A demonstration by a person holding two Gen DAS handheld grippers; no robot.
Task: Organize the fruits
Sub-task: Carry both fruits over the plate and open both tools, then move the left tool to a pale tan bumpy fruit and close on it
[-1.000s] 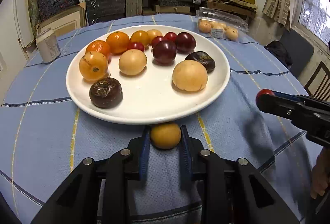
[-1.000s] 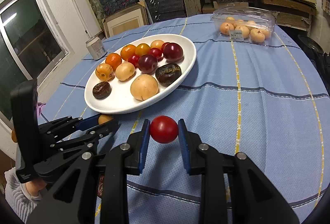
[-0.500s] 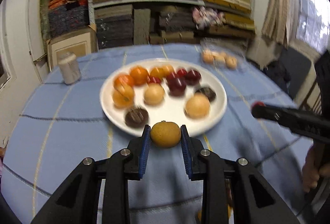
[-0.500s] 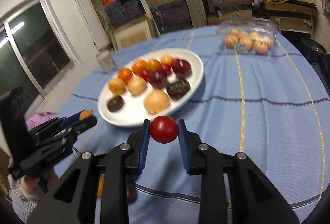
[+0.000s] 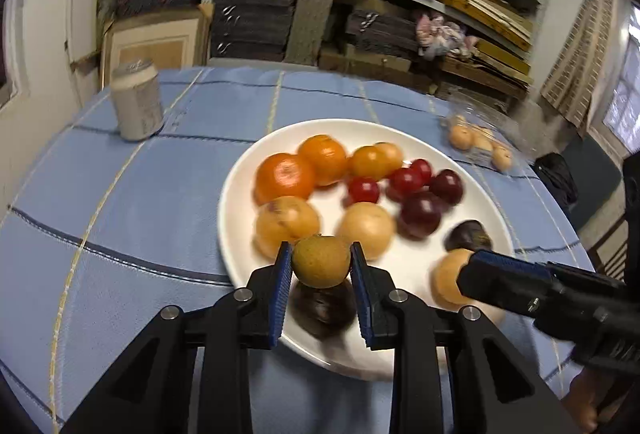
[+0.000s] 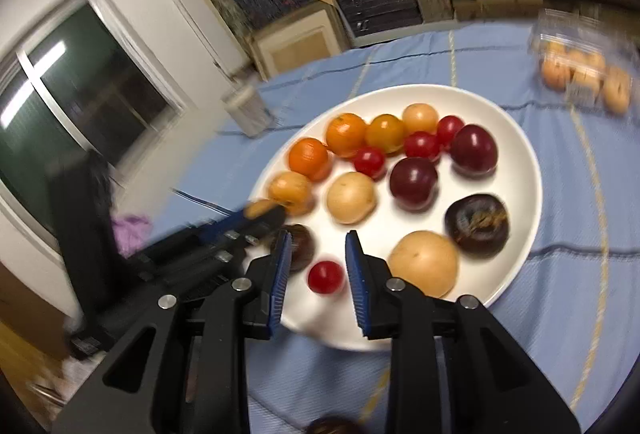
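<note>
A white plate [image 5: 240, 170] [image 6: 520, 162] on the blue tablecloth holds several oranges, pale round fruits, red tomatoes and dark plums. My left gripper [image 5: 321, 262] is shut on a yellow-green fruit [image 5: 320, 260], held above the plate's near edge over a dark fruit [image 5: 322, 308]. My right gripper [image 6: 316, 258] is open above the plate's near side; a small red tomato [image 6: 326, 276] sits below, between its fingers, apart from them. The right gripper shows in the left wrist view [image 5: 468, 276], and the left gripper in the right wrist view [image 6: 266, 210].
A silver can [image 5: 138, 104] [image 6: 248, 110] stands at the table's far left. A clear box of pale fruits [image 5: 476, 144] [image 6: 580, 74] lies at the far right. Shelves of stacked goods stand behind the table. A dark fruit [image 6: 330, 426] lies below the right gripper.
Both grippers moved forward over the plate. The right gripper opened and the red tomato has left its fingers. The left gripper still holds its fruit.
</note>
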